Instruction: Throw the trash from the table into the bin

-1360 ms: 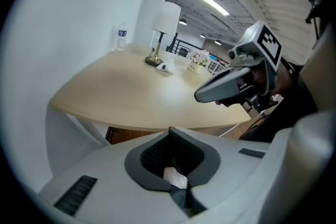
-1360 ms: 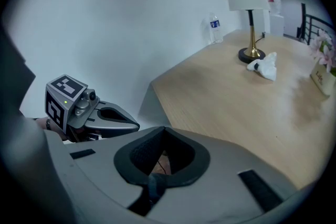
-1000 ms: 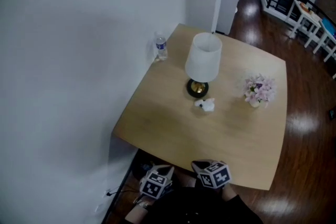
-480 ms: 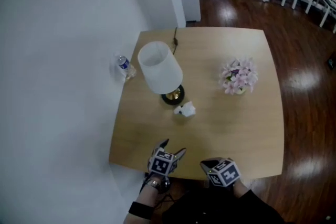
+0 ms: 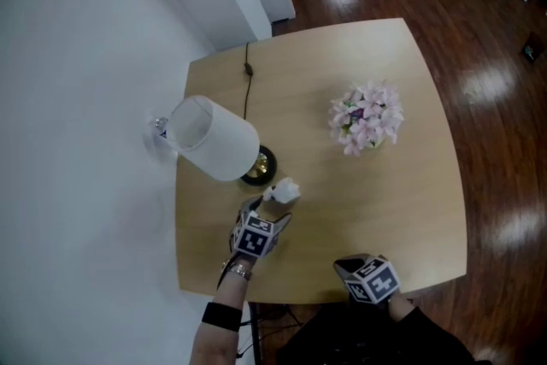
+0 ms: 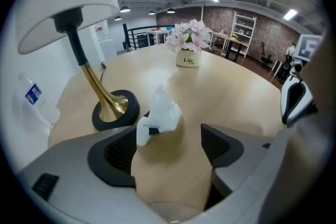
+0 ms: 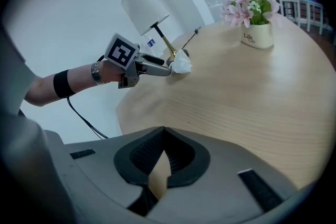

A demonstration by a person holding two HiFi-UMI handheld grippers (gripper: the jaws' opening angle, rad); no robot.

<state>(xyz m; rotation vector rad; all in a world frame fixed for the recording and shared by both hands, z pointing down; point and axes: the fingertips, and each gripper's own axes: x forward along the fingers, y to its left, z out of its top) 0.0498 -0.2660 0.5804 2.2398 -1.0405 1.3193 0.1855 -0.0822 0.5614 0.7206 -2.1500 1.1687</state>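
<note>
A crumpled white tissue [image 5: 281, 191] lies on the wooden table [image 5: 402, 184] beside the lamp's black base [image 5: 257, 167]. My left gripper [image 5: 272, 210] reaches over the table right at it. Its jaws are opening, and the tissue [image 6: 158, 115] sits just ahead of them near the left jaw's tip, with no pad pressing on it. In the right gripper view the left gripper [image 7: 167, 72] points at the tissue [image 7: 181, 64]. My right gripper [image 5: 359, 267] hovers at the table's near edge, its jaws [image 7: 161, 152] shut on nothing. No bin shows in any view.
A white-shaded lamp [image 5: 215, 139] with a brass stem stands left of the tissue, its cord [image 5: 247, 85] running to the far edge. A pot of pink flowers [image 5: 366, 116] stands mid-table. A water bottle [image 5: 161, 129] sits by the white wall. Dark wood floor surrounds the table.
My left gripper has moved from the table's near edge up to the tissue, and its jaws have opened. The right gripper has edged forward. The head view has swung over the table.
</note>
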